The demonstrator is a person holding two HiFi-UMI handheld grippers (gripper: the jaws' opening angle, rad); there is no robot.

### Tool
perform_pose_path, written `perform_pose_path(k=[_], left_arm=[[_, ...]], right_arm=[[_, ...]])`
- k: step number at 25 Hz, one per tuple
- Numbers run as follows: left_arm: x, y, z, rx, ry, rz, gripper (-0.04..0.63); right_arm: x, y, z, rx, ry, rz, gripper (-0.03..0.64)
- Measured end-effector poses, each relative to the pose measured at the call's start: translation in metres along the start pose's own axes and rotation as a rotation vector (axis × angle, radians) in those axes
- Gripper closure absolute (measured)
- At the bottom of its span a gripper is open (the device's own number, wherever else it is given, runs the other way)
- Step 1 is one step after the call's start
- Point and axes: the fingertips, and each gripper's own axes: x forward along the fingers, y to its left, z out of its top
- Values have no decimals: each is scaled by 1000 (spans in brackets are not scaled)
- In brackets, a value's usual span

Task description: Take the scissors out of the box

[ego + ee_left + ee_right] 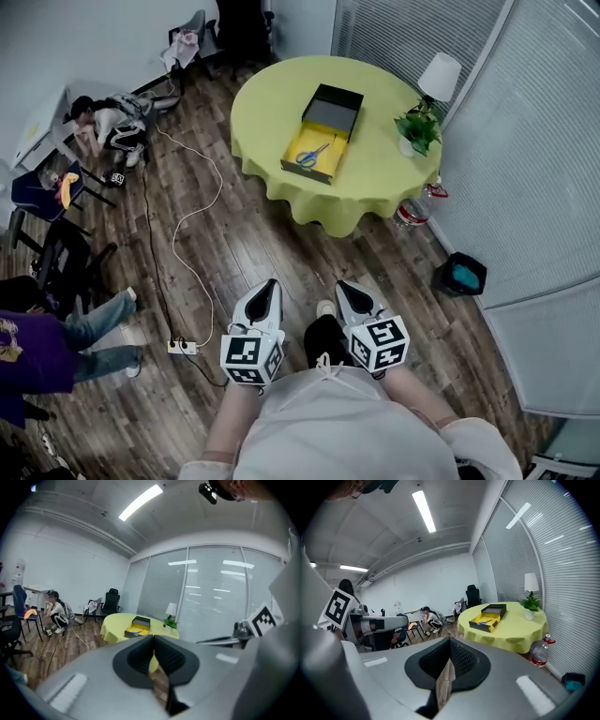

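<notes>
Blue-handled scissors (311,156) lie in the yellow half of an open box (324,133) on a round table with a yellow-green cloth (277,94). The box's black half lies behind it. Far from the table, near my body, both grippers are held side by side over the wooden floor and point toward it. My left gripper (271,284) is shut with nothing in it, and my right gripper (343,285) is shut and empty too. The left gripper view shows the box (136,626) small beyond the closed jaws (153,639). In the right gripper view the box (490,617) lies right of the jaws (449,641).
A potted plant (417,129) and a white lamp (441,77) stand at the table's right edge. A bottle (412,208) and a dark bin (459,275) sit on the floor by the glass wall. A cable runs to a power strip (183,347); people and chairs are at left.
</notes>
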Motion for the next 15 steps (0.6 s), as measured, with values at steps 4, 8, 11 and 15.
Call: perform_pose_path(k=[4, 8, 11, 15], left_arm=[[75, 3, 28, 49, 3, 14, 589], [155, 7, 60, 33, -27, 11, 589], [207, 5, 81, 40, -81, -11, 589], [266, 8, 84, 91, -43, 25, 589]], right_arm=[[54, -56, 43, -3, -15, 31, 617], [105, -114, 86, -17, -18, 58, 617], [139, -151, 113, -25, -14, 82, 617], [177, -193, 131, -14, 10, 97, 617]])
